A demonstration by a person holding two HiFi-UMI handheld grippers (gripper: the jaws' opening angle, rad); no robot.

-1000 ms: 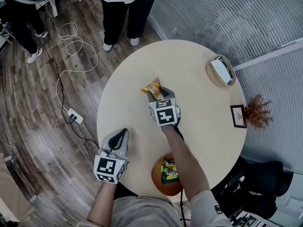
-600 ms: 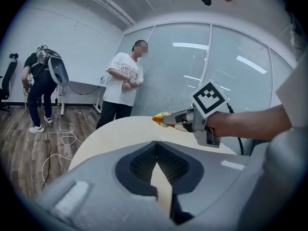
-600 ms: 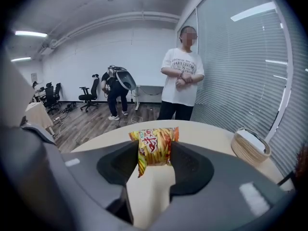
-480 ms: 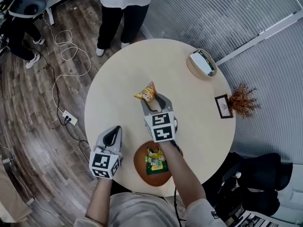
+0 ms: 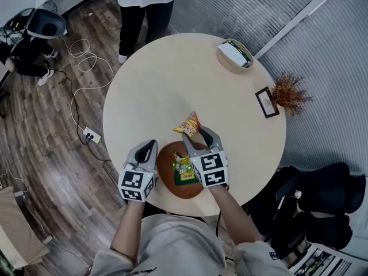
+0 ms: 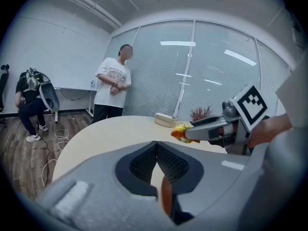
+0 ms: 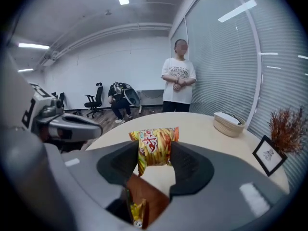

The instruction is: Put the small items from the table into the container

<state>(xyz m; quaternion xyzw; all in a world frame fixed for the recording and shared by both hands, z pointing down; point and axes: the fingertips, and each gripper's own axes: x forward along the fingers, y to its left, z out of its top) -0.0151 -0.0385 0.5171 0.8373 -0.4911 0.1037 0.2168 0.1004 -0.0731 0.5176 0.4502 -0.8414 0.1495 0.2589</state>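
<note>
Near bowl [image 5: 168, 180]: right claw [image 5: 198, 133] grips snack packet [image 5: 188, 125], long axis forward; left claw [image 5: 150, 146] closed.

one left gripper [image 5: 150, 146], one right gripper [image 5: 198, 132], two snack packets, yellow packet [image 5: 188, 124], green packet [image 5: 184, 172], one container [image 5: 166, 165], one table [image 5: 172, 79], one basket [image 5: 234, 55], one picture frame [image 5: 265, 102], one dried plant [image 5: 287, 92]

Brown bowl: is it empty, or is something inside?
Not empty. A green snack packet lies inside the brown bowl; the yellow bag is outside it, clamped in the right hand-held gripper.
</note>
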